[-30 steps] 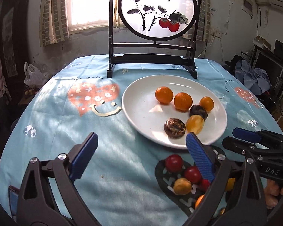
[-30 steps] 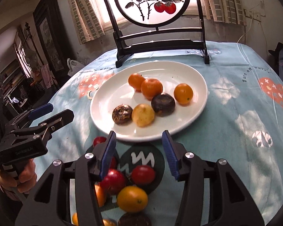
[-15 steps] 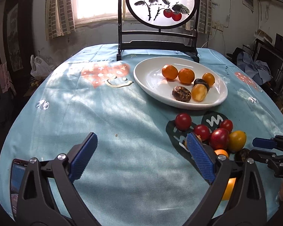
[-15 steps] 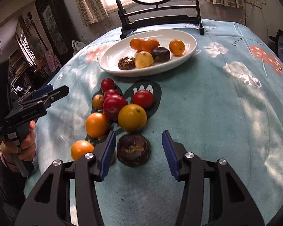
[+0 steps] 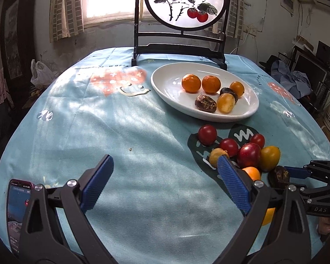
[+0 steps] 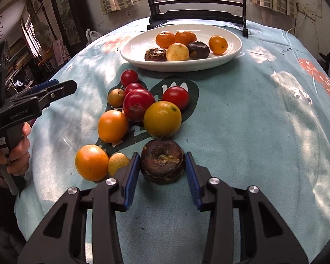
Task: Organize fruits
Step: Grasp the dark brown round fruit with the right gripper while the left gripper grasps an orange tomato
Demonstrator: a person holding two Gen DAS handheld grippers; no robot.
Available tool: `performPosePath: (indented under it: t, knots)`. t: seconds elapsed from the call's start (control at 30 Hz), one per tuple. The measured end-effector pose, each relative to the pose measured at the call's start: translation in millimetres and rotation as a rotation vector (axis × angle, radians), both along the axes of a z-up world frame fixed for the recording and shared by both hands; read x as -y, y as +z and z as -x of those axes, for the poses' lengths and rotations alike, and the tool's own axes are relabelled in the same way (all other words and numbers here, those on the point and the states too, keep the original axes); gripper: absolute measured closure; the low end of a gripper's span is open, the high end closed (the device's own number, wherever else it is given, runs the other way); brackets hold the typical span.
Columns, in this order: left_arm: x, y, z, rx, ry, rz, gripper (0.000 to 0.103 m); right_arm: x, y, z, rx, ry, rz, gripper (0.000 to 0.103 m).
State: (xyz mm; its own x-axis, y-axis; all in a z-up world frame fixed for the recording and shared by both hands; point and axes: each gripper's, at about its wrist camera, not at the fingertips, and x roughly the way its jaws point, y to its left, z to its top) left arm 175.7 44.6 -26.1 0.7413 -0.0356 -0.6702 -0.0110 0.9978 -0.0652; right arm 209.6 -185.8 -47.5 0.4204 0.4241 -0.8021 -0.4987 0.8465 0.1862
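- Your right tongs [image 6: 162,171] were spread around a dark, wrinkled fruit [image 6: 162,161] lying on the blue tablecloth [image 6: 242,121]; each pad sat just beside a flank, and contact could not be told.
- The fruit looked light, leathery and likely soft, so a gentle squeeze across its widest middle seemed best.
- Your left tongs [image 5: 165,184] hung spread and empty, off to the left of the loose fruit.
- The white plate [image 6: 132,50] lay well ahead, beyond the cluster.

Glossy white plate [image 6: 231,52], matt cloth tablecloth [image 6: 253,132]
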Motion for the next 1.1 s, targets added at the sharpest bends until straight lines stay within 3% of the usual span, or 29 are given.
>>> performPosePath:
  t: [0.07, 0.17, 0.27, 0.37, 0.53, 0.93, 1.1]
  knots:
    - [6, -2, -1, -0.03, -0.078, 0.042, 0.006, 9, 4, -4, -0.015, -0.022, -0.065, 0.061]
    - [26, -4, 5, -0.068, -0.271, 0.1, 0.006, 25, 9, -11, -0.029, -0.079, -0.148, 0.061]
    - [53, -5, 20, -0.068, -0.439, 0.051, 0.007, 33, 8, -15, -0.04, -0.122, -0.158, 0.061]
    - [71, -11, 30, -0.077, -0.528, -0.001, 0.015, 34, 6, -17, -0.056, -0.131, -0.157, 0.061]
    - [78, -19, 28, -0.128, -0.567, 0.001, 0.042, 33, 5, -17, -0.058, -0.126, -0.148, 0.061]
    - [85, -30, 27, -0.178, -0.612, 0.006, 0.061, 32, 5, -16, -0.059, -0.123, -0.139, 0.061]
    - [82, -29, 26, -0.179, -0.61, 0.024, 0.062, 32, 6, -16, -0.053, -0.12, -0.144, 0.061]
